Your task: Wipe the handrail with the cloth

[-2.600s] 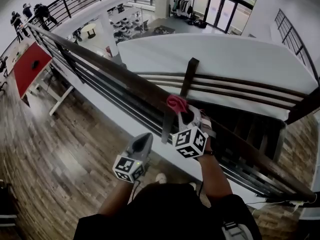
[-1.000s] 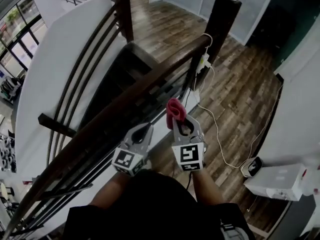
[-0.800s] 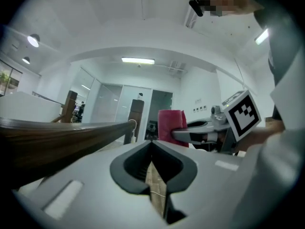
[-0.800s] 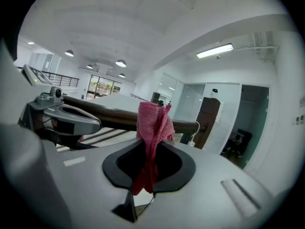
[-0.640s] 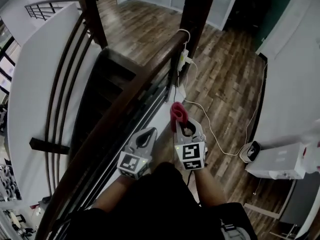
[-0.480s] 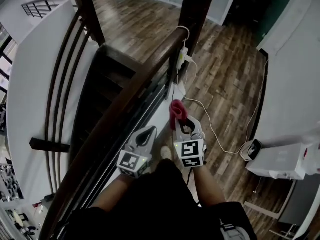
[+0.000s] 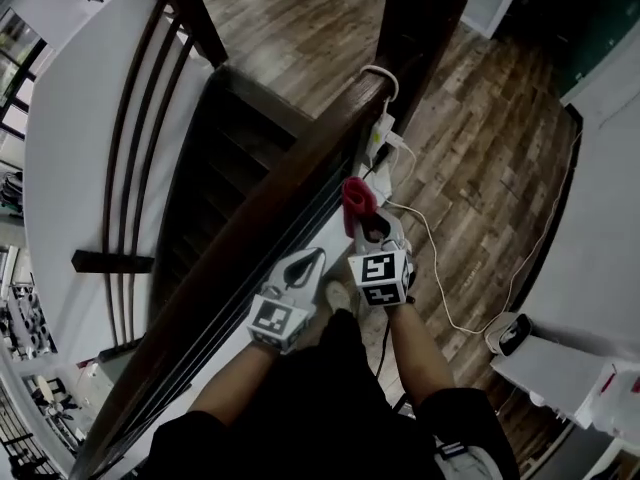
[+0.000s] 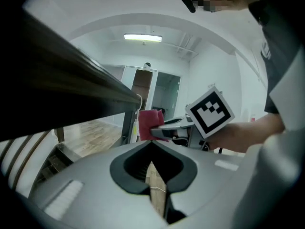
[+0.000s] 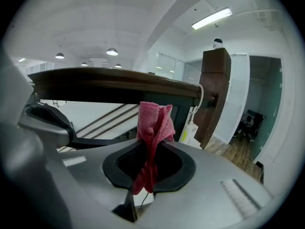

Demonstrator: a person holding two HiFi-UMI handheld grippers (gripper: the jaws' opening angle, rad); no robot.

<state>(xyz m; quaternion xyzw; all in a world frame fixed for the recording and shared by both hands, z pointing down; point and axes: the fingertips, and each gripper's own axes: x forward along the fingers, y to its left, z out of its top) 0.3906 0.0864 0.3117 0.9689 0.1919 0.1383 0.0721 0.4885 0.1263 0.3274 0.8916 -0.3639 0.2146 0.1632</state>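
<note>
R gripper point(image 7: 362, 226) is clamped on the pink cloth point(image 7: 357, 196), held just beside the handrail point(image 7: 270, 203) near its end post point(image 7: 420, 28) but apparently not touching, L gripper point(image 7: 312, 260) has jaws pressed together w/ nothing in them, so no wiping contact rn & how much rail is done can't be judged.

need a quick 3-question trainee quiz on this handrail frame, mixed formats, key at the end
1. True or false: the left tool grips the cloth.
2. In the head view, where is the cloth relative to the handrail? A) spread flat on top of it; B) held up just to its right; C) dropped on the floor.
3. Fill in: the left tool's jaws are ___.

Key:
1. False. The right tool grips it.
2. B.
3. Shut, with nothing between them.
</note>
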